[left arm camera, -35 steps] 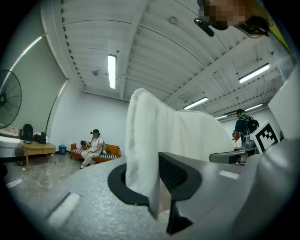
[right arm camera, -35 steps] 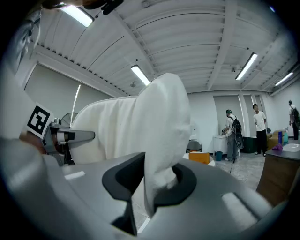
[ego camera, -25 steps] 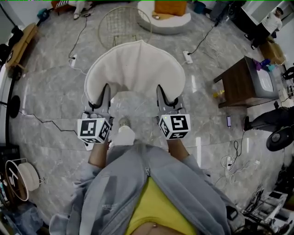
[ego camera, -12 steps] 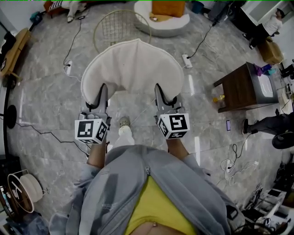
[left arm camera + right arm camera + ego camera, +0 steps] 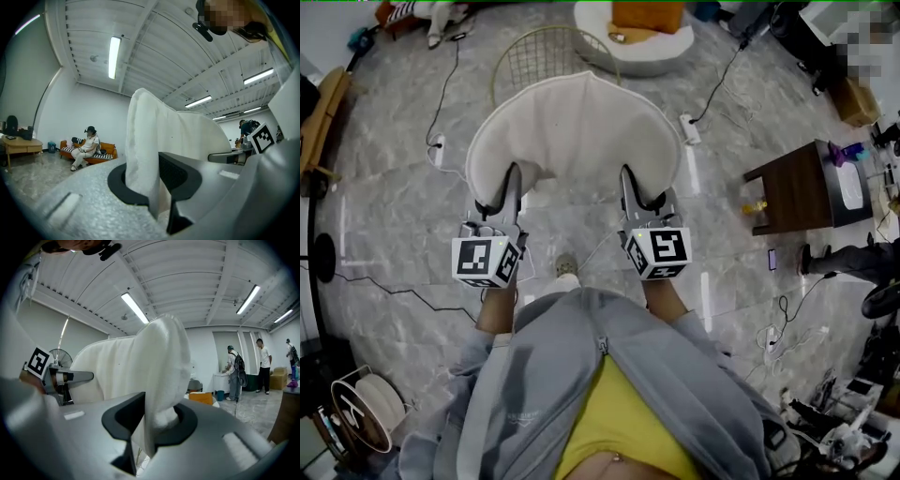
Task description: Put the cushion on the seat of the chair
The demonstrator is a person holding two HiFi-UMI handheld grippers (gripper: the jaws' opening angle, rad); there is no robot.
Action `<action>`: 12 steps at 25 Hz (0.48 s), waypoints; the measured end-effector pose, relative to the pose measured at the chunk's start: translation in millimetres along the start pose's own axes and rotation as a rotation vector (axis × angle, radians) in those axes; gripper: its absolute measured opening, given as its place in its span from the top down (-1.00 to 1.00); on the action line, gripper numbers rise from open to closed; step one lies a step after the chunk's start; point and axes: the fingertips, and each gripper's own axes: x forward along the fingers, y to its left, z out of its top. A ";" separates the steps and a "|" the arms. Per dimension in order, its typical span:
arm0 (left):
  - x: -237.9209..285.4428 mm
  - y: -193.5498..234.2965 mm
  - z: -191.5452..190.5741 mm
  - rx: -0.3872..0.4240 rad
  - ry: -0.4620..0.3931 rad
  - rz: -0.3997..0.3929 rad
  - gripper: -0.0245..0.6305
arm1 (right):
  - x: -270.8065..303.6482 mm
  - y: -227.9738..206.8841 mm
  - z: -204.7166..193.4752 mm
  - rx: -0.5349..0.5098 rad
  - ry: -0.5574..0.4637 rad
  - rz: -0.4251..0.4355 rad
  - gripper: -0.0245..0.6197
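I carry a cream, horseshoe-shaped cushion [image 5: 574, 131] held up off the floor in front of me. My left gripper [image 5: 508, 184] is shut on its near left end, and my right gripper [image 5: 631, 184] is shut on its near right end. In the left gripper view the cushion [image 5: 154, 136] is pinched between the jaws and rises up the frame. The right gripper view shows the same cushion [image 5: 150, 376] squeezed between its jaws. Just beyond the cushion stands a gold wire chair [image 5: 546, 54], partly hidden by it.
A round white seat with an orange pad [image 5: 639, 28] lies past the chair. A dark wooden side table [image 5: 802, 187] stands to the right. Cables and power strips [image 5: 687, 128] trail over the marble floor. Other people stand and sit around the room's edges.
Both grippers and the cushion have travelled forward over the floor; the wire chair now sits closer, right behind the cushion. The grips have not changed.
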 end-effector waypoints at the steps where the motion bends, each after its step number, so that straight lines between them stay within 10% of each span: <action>1: 6.6 6.1 -0.8 -0.001 0.002 -0.001 0.72 | 8.5 -0.6 -0.1 0.001 0.003 -0.002 0.71; 12: 66.1 51.4 -7.0 -0.023 0.008 -0.006 0.72 | 81.0 -15.5 2.6 -0.005 0.017 -0.005 0.71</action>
